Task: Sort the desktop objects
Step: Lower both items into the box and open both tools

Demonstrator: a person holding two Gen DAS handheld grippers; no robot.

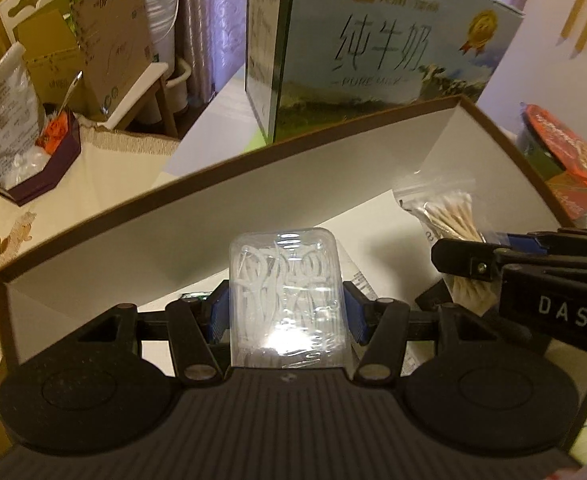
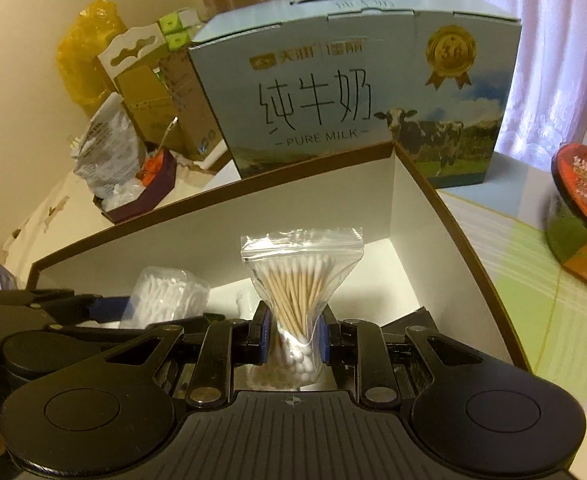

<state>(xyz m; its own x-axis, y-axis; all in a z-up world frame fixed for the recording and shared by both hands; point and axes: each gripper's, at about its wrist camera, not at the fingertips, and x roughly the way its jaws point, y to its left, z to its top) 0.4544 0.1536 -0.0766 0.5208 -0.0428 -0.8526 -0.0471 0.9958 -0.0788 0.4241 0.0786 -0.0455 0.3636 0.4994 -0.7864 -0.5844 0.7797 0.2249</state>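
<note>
My left gripper (image 1: 286, 312) is shut on a clear plastic box of white floss picks (image 1: 285, 280), held over the inside of a brown-rimmed cardboard box (image 1: 141, 236) with white walls. My right gripper (image 2: 293, 340) is shut on a small zip bag of wooden cotton swabs (image 2: 299, 280), pinched at its waist, above the same cardboard box (image 2: 421, 184). In the left wrist view the swab bag (image 1: 451, 216) and the right gripper's fingers (image 1: 465, 256) show at the right. In the right wrist view the floss box (image 2: 161, 296) and left gripper sit at the left.
A blue pure-milk carton (image 2: 349, 88) stands right behind the cardboard box. A dark hexagonal tray (image 1: 37, 172) with a white packet sits at the far left. A red-lidded instant-noodle bowl (image 2: 581, 208) lies to the right. Cartons and a yellow bag (image 2: 85, 52) crowd the back left.
</note>
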